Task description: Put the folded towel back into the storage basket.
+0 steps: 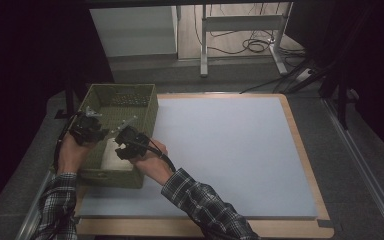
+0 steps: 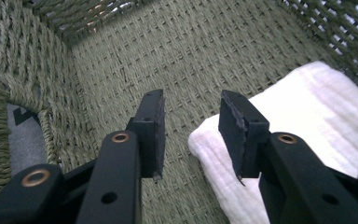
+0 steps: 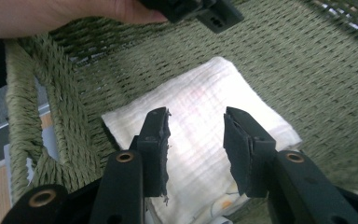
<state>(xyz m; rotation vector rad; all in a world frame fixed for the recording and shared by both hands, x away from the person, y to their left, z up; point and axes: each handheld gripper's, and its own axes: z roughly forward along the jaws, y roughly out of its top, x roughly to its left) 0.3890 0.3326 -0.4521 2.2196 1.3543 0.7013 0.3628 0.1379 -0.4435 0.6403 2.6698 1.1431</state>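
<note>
A folded white cloth (image 1: 112, 157) lies flat on the floor of a green woven basket (image 1: 147, 95) at the table's left. My left gripper (image 1: 96, 131) hovers inside the basket. In the left gripper view it (image 2: 191, 133) stands open over the woven floor, beside a corner of the cloth (image 2: 303, 116), with nothing between the jaws. My right gripper (image 1: 121, 146) hangs over the basket's near part. Seen in the right gripper view, it (image 3: 196, 149) is open just above the cloth (image 3: 200, 116), pads apart from it.
The basket sits on a pale blue mat (image 1: 230, 150) on a wooden table (image 1: 310, 170). Its woven walls (image 2: 28, 60) and a side handle (image 3: 25, 126) close in around both grippers. A hand (image 3: 51, 16) holds the other gripper at the far wall.
</note>
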